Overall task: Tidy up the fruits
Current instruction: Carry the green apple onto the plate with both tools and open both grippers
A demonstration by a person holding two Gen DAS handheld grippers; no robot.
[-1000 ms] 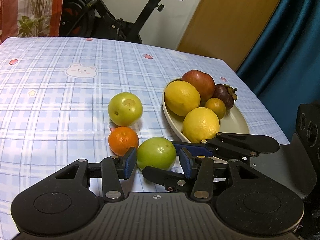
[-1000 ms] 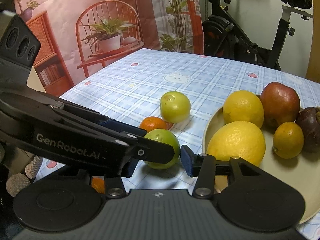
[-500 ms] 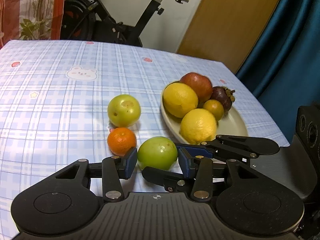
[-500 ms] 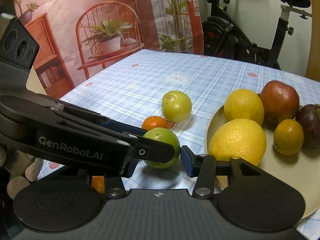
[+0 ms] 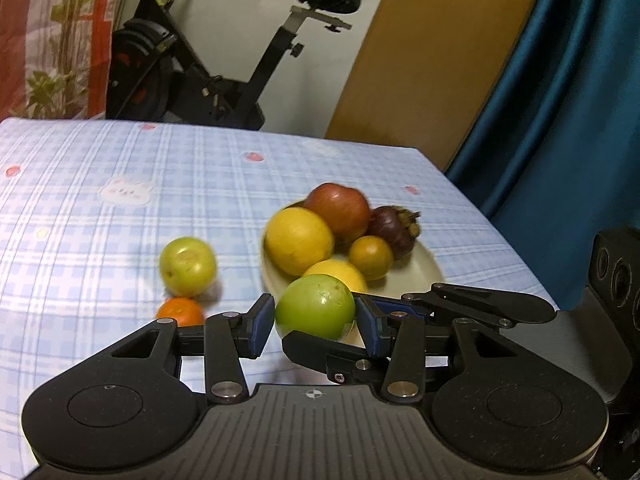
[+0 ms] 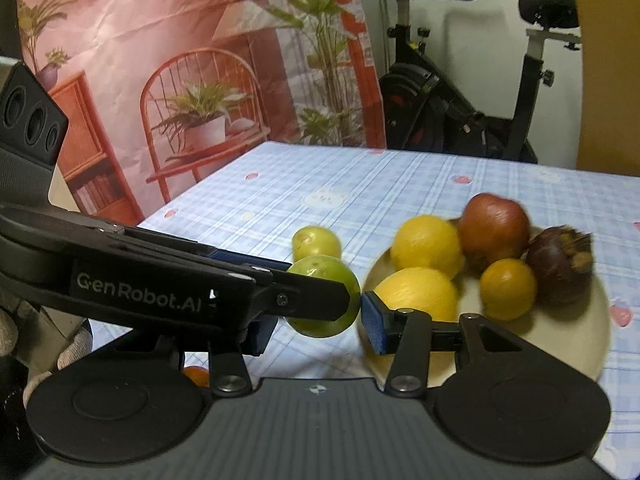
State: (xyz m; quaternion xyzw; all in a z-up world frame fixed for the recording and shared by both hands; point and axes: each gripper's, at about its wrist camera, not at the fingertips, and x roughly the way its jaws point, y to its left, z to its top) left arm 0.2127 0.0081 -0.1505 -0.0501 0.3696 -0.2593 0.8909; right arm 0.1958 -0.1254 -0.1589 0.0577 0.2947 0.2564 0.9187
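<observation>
Above the checked cloth (image 5: 120, 152), both claws (image 5: 315, 320) (image 6: 320, 312) pinching one green fruit (image 5: 316, 306).

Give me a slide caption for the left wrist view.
Both grippers lift a green fruit toward the fruit plate.

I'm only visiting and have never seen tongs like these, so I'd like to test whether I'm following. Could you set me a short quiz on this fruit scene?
1. Which fruit do the left tongs grip? A: a green fruit; B: a lemon; C: a mangosteen.
2. True or false: the plate holds five fruits.
3. How many fruits lie on the tablecloth, outside the plate?

Key:
1. A.
2. True.
3. Two: a second green fruit and a mandarin.
</observation>
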